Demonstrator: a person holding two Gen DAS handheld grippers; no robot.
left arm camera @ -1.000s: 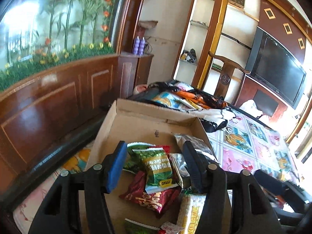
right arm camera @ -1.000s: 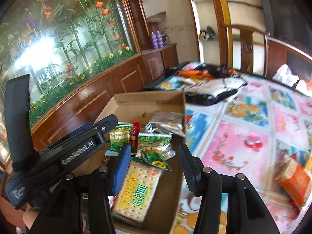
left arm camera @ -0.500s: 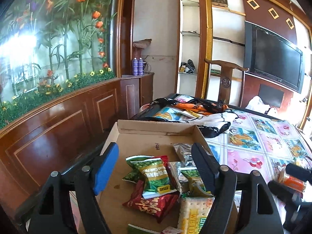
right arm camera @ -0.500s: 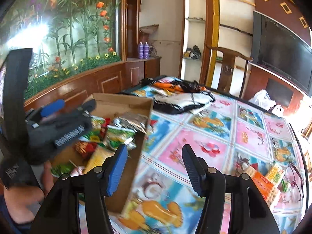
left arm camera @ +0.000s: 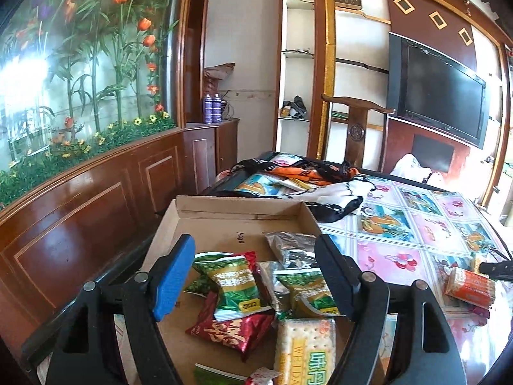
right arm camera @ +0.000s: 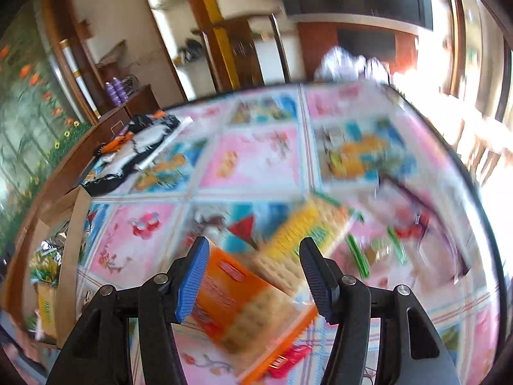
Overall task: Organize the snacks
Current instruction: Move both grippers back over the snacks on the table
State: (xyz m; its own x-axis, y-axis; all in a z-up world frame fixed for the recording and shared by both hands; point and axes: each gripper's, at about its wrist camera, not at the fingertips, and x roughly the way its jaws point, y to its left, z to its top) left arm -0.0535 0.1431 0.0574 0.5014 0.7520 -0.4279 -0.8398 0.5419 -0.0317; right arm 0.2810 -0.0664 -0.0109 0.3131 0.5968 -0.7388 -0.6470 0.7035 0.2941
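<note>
Right gripper (right arm camera: 253, 276) spread over an orange rectangular cracker packet (right arm camera: 237, 301).
Left gripper (left arm camera: 255, 276) gaped empty above the shallow cardboard box (left arm camera: 237, 207); the slick wrapper might slip when pinched.

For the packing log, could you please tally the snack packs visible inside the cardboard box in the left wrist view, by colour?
Green foil packets: 4
Red foil packets: 2
Silver foil packets: 2
Yellow cracker packs: 1
Total: 9, partly hidden ones included

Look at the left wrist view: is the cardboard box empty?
No, the cardboard box holds several snack packets, among them a green packet and a cracker pack.
</note>
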